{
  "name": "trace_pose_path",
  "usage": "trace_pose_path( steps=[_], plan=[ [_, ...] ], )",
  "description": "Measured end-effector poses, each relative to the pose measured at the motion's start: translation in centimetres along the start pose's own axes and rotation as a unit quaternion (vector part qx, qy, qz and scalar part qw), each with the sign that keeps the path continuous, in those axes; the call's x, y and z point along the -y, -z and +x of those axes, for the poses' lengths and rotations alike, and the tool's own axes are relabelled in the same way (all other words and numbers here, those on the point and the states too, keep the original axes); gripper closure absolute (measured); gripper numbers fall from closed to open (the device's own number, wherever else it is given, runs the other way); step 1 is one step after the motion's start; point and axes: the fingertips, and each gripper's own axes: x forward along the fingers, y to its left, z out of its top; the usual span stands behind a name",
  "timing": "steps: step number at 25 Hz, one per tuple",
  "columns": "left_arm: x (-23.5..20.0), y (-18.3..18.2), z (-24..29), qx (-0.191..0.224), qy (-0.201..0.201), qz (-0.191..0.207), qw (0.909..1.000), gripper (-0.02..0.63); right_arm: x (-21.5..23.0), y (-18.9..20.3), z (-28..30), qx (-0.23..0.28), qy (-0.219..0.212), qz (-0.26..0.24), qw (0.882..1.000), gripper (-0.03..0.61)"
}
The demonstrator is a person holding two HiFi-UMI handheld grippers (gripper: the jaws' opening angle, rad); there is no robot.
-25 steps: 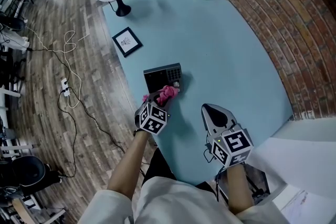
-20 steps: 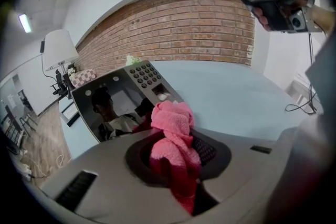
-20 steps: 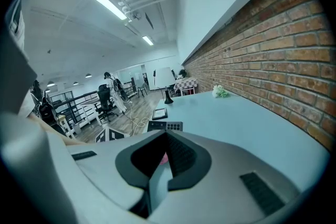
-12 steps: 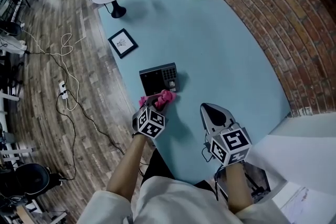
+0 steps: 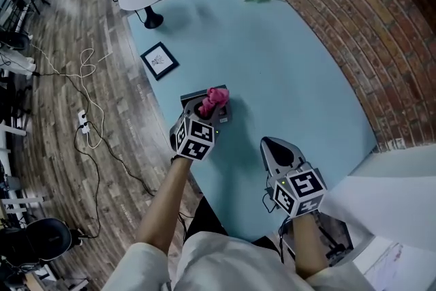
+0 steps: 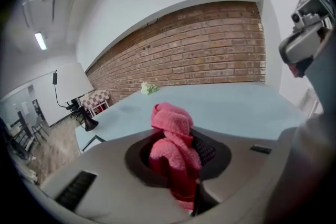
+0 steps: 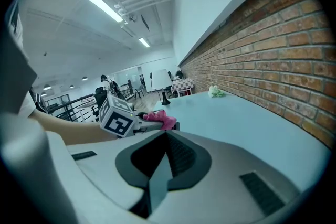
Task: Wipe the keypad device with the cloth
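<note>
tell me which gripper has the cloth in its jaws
The left gripper: its jaws are clamped on the pink cloth at the keypad device. The right gripper has its jaws together with nothing between them, away from the device.

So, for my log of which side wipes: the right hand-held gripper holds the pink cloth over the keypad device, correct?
No: the left hand-held gripper holds the pink cloth over the keypad device, as the left gripper view shows; the right hand-held gripper is shut, empty.

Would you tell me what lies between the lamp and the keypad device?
A small picture frame lies flat between them, as the head view shows.
</note>
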Motion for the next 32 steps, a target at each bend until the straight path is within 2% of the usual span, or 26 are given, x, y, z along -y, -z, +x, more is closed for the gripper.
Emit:
trace_pose_path(
  steps=[4,11,16,28,32],
  plan=[
    [-1.2,-0.3,1.7,-0.009,-0.001,-0.010,0.9999,0.514,0.7,0.4,-0.1,-0.005,0.008,0.003,1.000,0.561],
    [-0.8,0.9,2.4,-0.005,0.020,-0.064,0.9978,0.511,1.3,0.9,-0.1,-0.010,0.016,0.009,1.000,0.561],
    [0.5,2.4,2.4,-0.020,0.038,-0.065,0.9970,0.512,1.4,0.8,0.2,-0.010,0.015,0.010,1.000,0.561],
    [7.1,9.2,2.6,-0.097,0.100,-0.054,0.9888,0.512,2.0,1.1,0.2,-0.011,0.016,0.020,1.000,0.561],
    [7.7,10.4,2.6,-0.101,0.100,-0.054,0.9884,0.512,2.2,1.1,0.1,-0.012,0.017,0.022,1.000,0.561]
  ],
)
